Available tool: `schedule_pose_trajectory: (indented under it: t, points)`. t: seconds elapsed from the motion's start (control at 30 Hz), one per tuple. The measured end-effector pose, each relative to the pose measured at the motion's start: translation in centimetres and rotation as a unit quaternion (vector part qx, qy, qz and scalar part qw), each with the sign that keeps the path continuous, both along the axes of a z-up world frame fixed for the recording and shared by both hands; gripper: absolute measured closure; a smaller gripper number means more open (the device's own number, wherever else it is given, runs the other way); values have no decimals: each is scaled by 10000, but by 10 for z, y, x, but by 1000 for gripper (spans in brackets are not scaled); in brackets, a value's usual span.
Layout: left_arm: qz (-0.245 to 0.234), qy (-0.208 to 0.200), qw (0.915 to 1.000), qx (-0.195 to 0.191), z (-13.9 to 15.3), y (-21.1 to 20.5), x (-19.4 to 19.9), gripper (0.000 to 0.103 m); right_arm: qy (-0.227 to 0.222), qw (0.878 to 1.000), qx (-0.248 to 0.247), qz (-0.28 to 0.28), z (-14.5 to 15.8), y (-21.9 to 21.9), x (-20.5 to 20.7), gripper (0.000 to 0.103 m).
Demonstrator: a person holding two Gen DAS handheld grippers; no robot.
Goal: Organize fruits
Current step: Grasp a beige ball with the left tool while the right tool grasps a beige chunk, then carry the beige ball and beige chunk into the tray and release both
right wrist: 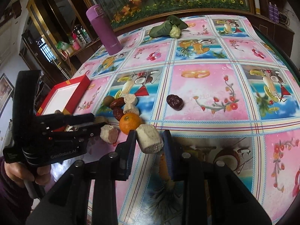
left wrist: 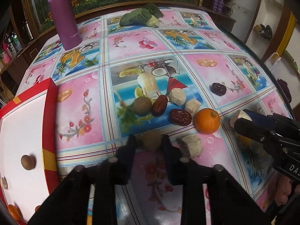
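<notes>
My left gripper (left wrist: 149,140) is shut on a small round brown fruit (left wrist: 151,140) just above the table. My right gripper (right wrist: 149,140) is shut on a pale cut chunk (right wrist: 150,140); it also shows at the right of the left wrist view (left wrist: 241,117). On the cloth lie an orange (left wrist: 207,121), red dates (left wrist: 180,117), a brown round fruit (left wrist: 142,106), pale chunks (left wrist: 177,96) and a lone dark date (left wrist: 218,89). A red box (left wrist: 50,123) with a white floor at the left holds a brown fruit (left wrist: 28,162) and other pieces.
A purple flask (left wrist: 64,16) stands at the back left. A leafy green vegetable (left wrist: 142,16) lies at the table's far edge. Another pale chunk with a purplish end (left wrist: 191,146) lies beside my left gripper. The table's right edge (left wrist: 266,63) drops off.
</notes>
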State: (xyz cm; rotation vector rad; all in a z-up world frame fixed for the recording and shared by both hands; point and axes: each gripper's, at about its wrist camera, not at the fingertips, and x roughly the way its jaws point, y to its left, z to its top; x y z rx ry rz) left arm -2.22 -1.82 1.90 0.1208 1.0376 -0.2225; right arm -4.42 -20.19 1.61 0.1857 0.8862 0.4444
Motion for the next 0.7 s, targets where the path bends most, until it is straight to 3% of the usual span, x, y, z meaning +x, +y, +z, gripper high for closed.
schedule_pose_trajectory:
  t: [0.13, 0.37, 0.7]
  points:
    - [123, -118, 9998, -79, 8, 7, -6, 79, -45, 10000, 55, -6, 0, -1, 0, 72]
    - [583, -766, 9952, 158, 44, 38, -29, 79, -68, 9996, 279, 78, 6, 10, -3, 72]
    - [1221, -1389, 9817, 445, 77, 96, -59, 79, -268, 9969, 482, 553, 31, 78, -9, 71]
